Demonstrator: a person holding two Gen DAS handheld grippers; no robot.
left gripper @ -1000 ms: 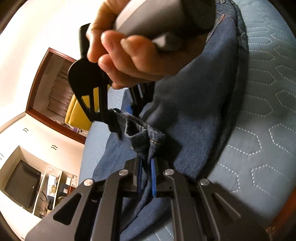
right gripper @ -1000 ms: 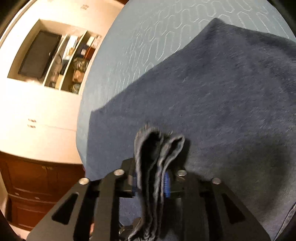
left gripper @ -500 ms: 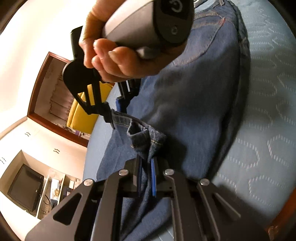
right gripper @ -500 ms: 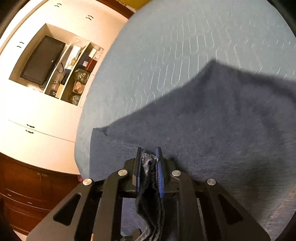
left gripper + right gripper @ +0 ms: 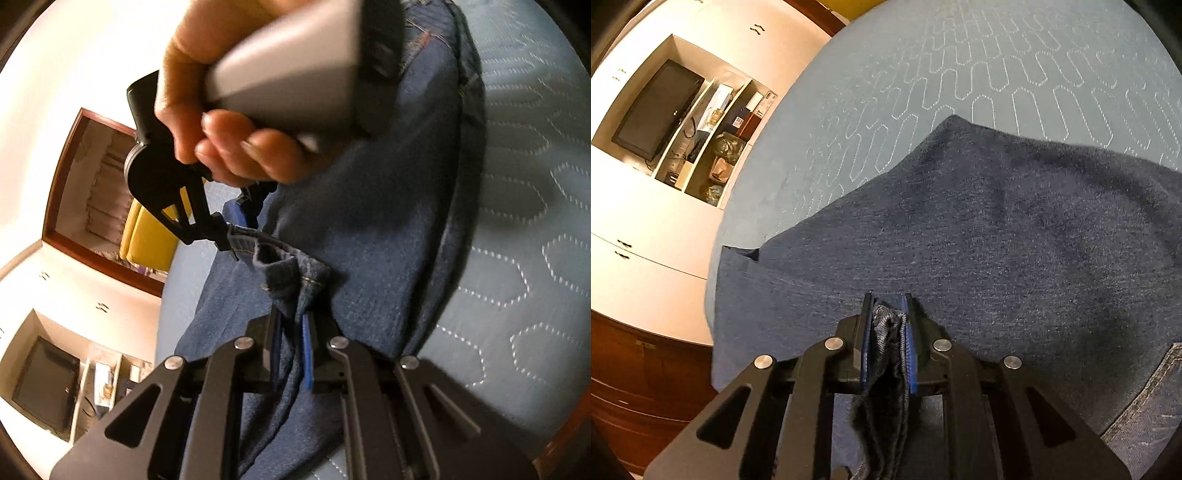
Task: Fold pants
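On the quilted bed point(image 5: 960, 74), both jaws clench dark denim pants' point(image 5: 997, 240) bunched hems.

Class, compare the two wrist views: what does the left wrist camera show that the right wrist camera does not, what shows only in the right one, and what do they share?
Only the left wrist view shows the person's hand holding the right gripper by its grey handle, a yellow chair through a doorway, and the left gripper clamped on a stitched hem.

Only the right wrist view shows a back pocket and wooden drawers.

Both show the jeans on the quilted blue bedcover, denim pinched between fingers, and the black television in its niche.
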